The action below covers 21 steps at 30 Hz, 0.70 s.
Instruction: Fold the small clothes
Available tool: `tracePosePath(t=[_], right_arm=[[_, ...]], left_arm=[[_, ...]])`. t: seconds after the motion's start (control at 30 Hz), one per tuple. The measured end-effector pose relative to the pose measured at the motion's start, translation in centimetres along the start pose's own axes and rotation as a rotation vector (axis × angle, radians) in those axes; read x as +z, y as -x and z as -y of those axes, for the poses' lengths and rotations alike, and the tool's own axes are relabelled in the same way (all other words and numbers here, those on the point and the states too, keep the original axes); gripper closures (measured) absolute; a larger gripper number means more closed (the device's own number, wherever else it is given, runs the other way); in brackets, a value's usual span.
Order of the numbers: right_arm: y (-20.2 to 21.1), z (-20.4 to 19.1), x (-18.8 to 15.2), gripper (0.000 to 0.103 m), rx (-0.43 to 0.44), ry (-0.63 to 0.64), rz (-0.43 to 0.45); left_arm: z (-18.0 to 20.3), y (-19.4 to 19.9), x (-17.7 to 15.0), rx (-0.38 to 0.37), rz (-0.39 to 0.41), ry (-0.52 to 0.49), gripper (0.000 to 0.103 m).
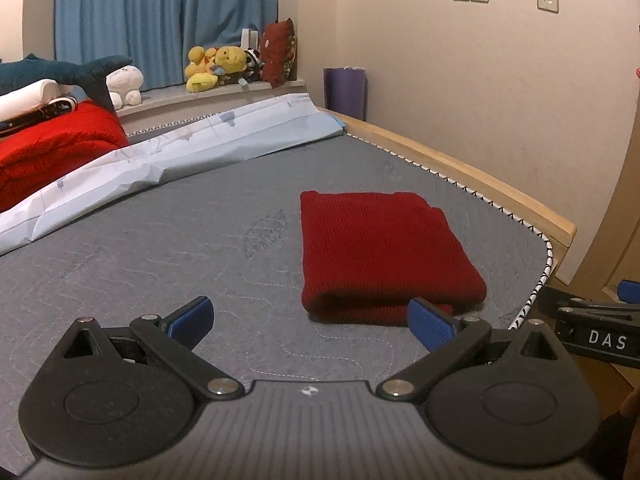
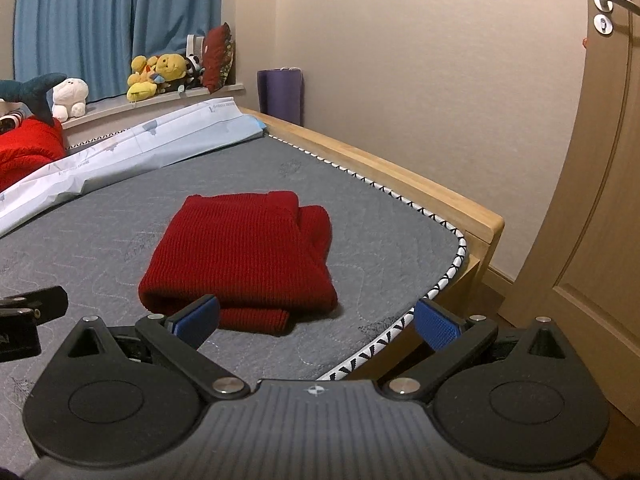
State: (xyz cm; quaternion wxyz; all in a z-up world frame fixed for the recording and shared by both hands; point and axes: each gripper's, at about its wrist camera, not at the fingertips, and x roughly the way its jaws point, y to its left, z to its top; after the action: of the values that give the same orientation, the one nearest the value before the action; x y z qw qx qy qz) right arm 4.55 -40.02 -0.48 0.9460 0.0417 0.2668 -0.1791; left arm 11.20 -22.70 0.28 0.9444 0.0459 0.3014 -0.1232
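A dark red knitted garment (image 1: 380, 252) lies folded into a thick rectangle on the grey mattress (image 1: 160, 248), near its right front corner. It also shows in the right wrist view (image 2: 244, 256). My left gripper (image 1: 310, 322) is open and empty, just short of the garment's near edge and to its left. My right gripper (image 2: 316, 322) is open and empty, at the garment's near right corner by the mattress edge (image 2: 400, 328). The right gripper's body (image 1: 592, 324) shows at the right of the left wrist view.
A pale blue folded sheet (image 1: 168, 152) and a bright red blanket (image 1: 52, 148) lie at the back left of the bed. Plush toys (image 1: 220, 66) sit on the window sill. The wooden bed frame (image 2: 432, 192) runs along the right, with a door (image 2: 600, 200) beyond.
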Motion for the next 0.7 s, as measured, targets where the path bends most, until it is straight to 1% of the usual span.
tracePosePath(t=[0.7], right_arm=[[-0.11,0.36,0.04,0.001,0.005,-0.009,-0.001]], left_arm=[[0.29,-0.59,-0.4,-0.019,-0.007,-0.004,0.0]])
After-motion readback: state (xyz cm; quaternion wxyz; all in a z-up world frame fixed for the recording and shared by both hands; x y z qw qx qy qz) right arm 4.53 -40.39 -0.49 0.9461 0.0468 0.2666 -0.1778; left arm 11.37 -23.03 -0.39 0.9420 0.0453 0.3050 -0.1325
